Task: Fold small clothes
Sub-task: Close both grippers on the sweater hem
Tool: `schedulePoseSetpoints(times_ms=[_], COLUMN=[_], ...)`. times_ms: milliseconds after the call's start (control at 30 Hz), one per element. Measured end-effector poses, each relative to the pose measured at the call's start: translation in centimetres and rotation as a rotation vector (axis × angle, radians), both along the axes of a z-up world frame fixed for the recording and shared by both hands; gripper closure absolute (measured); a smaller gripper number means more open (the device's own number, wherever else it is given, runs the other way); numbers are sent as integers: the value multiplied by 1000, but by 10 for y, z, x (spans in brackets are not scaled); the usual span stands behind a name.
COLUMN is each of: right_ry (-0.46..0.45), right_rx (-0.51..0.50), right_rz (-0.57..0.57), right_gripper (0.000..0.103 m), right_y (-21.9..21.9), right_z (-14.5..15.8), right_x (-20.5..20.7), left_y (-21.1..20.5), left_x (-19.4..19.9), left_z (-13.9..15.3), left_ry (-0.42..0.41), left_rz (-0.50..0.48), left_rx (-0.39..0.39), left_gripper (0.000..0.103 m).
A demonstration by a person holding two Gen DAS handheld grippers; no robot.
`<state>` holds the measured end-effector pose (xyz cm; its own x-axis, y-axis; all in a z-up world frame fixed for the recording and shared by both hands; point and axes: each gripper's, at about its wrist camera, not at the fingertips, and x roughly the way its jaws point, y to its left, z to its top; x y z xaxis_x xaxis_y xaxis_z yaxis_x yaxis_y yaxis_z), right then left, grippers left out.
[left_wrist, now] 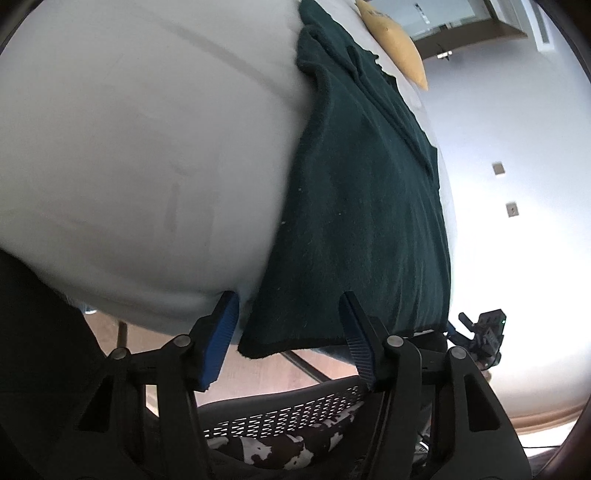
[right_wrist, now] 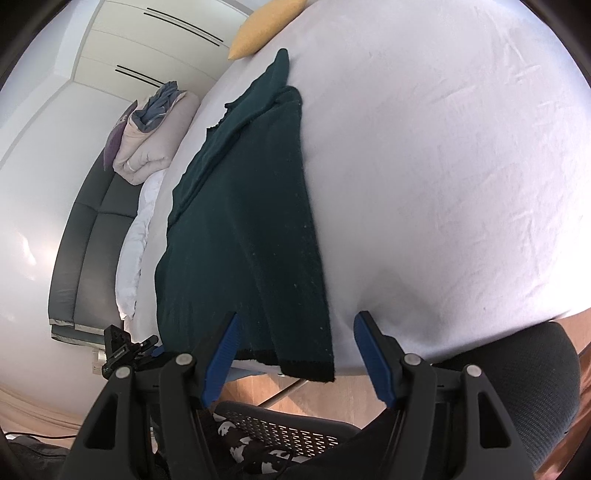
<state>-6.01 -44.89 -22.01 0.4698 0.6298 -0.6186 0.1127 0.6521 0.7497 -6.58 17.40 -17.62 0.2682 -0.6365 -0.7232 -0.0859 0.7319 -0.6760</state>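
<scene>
Hidden and cropped parts

The dark green garment point(left_wrist: 362, 206) is cut off at the top edge in the left wrist view; the yellow cushion point(right_wrist: 266, 26) is cropped in both views, and print on it cannot be read.

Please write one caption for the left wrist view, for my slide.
Open left gripper straddles the near hem corner of a dark green garment on a white bed.

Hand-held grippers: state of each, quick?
Left hand-held gripper: open, astride the dark green garment hem corner.
Right hand-held gripper: open, astride the other hem corner.
</scene>
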Motion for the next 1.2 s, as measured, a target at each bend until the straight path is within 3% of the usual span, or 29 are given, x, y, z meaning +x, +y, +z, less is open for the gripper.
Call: schedulePoseSetpoints(times_ms=[33,133,267,567,833,933,1000,1067,1200], right_ry=[3,22,28,84,121,120,122,126,113], right_rx=[4,15,19,8,13,30,49,50,44], right_rz=[0,6,6,35,49,47,49,59,64], right_gripper=[36,36,36,38,39,51,69,81,90], right_y=[-1,-5,-7,-3,-3,-4,-3,-1,4], right_z=[0,-3,-3,-5,-11,-12,-15,-17,-14], right_x=[1,0,-3,5,13,10,8,7,5], left_y=[-1,-6,-11,-19,-14,-13,-10,-6,-5], left_x=[2,6,3,0,-1,-2,-2,-4,-6], left_z=[1,-2,-7,-9,-12,-12,-13,-13,-12], left_ry=[-2,2,3,-8,-6,-6,-8,-9,-15], left_rz=[-10,-28,-36,-46,-20,-14,-8,-3,6], left_rx=[-5,-30,-45,-86,-131,-142,-156,-164,-178], left_gripper=[49,71,79,91,95,95,95,95,95])
